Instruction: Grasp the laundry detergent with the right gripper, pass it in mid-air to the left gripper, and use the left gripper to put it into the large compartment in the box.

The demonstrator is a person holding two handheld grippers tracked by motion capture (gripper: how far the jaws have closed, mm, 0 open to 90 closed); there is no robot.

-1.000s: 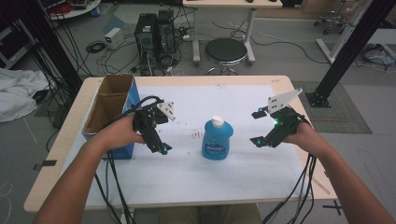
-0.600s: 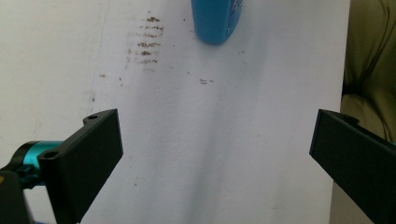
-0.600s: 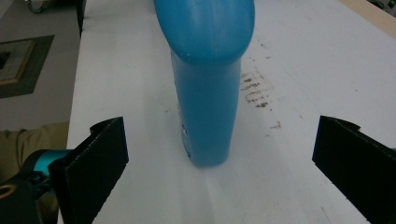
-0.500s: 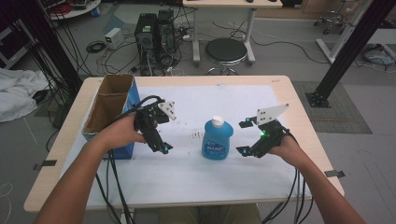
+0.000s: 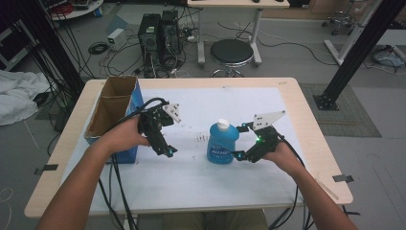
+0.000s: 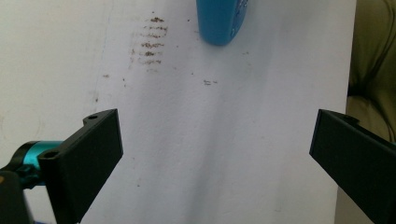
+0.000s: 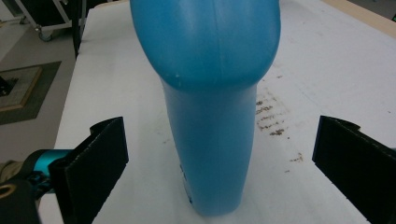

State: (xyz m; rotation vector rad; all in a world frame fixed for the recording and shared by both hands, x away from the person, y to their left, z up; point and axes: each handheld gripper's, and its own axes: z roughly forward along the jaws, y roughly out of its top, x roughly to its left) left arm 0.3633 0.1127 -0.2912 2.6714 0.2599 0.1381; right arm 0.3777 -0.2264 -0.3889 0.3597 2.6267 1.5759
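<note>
nearby, cardboard box [image 5: 111,112] beside spread left tool [image 5: 163,143], upright blue bottle [image 5: 222,142] between spread right tool [image 5: 241,142] jaws

Blue bottle [image 5: 222,143] with white cap [image 5: 222,124]; brown cardboard box [image 5: 111,109] with blue side

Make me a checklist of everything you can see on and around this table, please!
Surface: wooden table under a white sheet that has brown smudges near its middle.
Job's things: blue bottle with a white cap, standing upright.
Clutter: open cardboard box at the table's left edge.
Grippers: right hand-held gripper right beside the bottle, jaws wide open on either side of it, not touching; left hand-held gripper open, over the bare sheet.
Cables: black cables trail off the near edge.
Surroundings: round stool, computer towers, loose floor wires, white cloth.
</note>
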